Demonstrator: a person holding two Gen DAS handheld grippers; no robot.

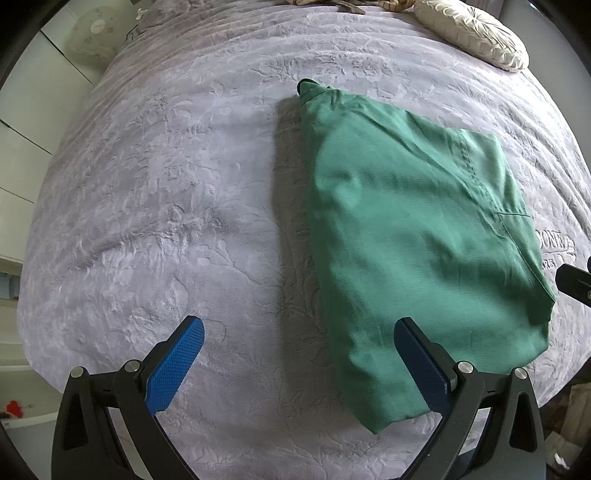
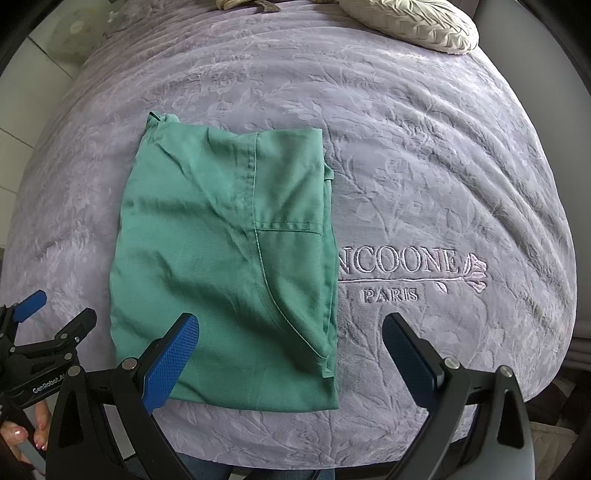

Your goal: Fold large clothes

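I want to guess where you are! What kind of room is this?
Most likely a bedroom. A big bed with a plush lilac blanket fills the view, a cream ruffled cushion sits at its far end, and a folded green garment lies on top.

Black plastic two-finger left gripper [image 1: 299, 336], right gripper [image 2: 290, 330]: blue textured pads [image 1: 175, 369], silver pivot screws; "GenRobot" lettering; painted fingernails.

I saw a bed [image 1: 155, 192] covered by a plush lilac blanket [image 2: 443, 155] with an embossed leaf pattern and stitched lettering ending in "PARIS". A folded green garment [image 2: 225, 266] lay flat on the blanket, partly covering that lettering. A cream pleated cushion [image 1: 472, 33] rested at the far right edge, and some striped fabric [image 1: 325, 3] lay along the far side.
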